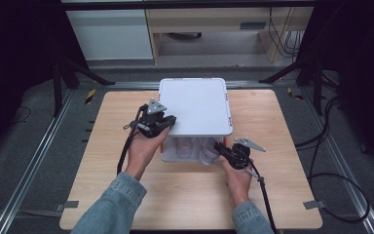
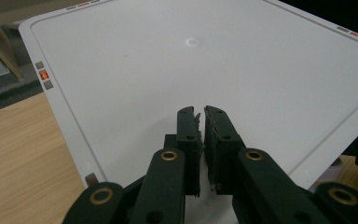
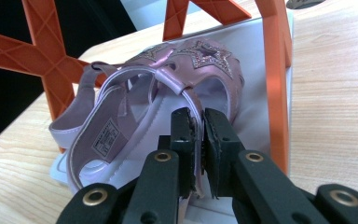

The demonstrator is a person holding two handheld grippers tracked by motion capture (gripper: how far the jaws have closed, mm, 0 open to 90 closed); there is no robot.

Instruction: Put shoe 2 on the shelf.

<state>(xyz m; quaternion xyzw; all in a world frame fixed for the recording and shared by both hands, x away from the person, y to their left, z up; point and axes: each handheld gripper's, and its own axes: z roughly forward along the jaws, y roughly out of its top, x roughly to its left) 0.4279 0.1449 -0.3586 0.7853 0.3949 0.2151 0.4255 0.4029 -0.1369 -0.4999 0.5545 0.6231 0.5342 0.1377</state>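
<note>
Pink sandal (image 3: 168,88) with glittery star pattern on the front (white insole); orange frame (image 3: 275,79) under white rack top (image 2: 205,60); light wood-grain table (image 1: 272,195); black left gripper (image 2: 202,116) and right gripper (image 3: 200,116).

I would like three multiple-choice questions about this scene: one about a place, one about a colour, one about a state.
1. Where is the sandal?
A. On the rack's white top
B. On the rack's lower shelf, under the top
C. On the floor

2. What colour are the rack's side frames?
A. Orange
B. Blue
C. Green

3. How do the jaws of the right gripper stand?
A. Wide open, away from the sandal
B. Shut on the table's edge
C. Shut on the sandal's strap

Answers:
1 B: in the high view the sandal lies below the white top.
2 A: the right gripper view shows orange frames beside the sandal.
3 C: the pink strap runs between the closed jaws.
</note>
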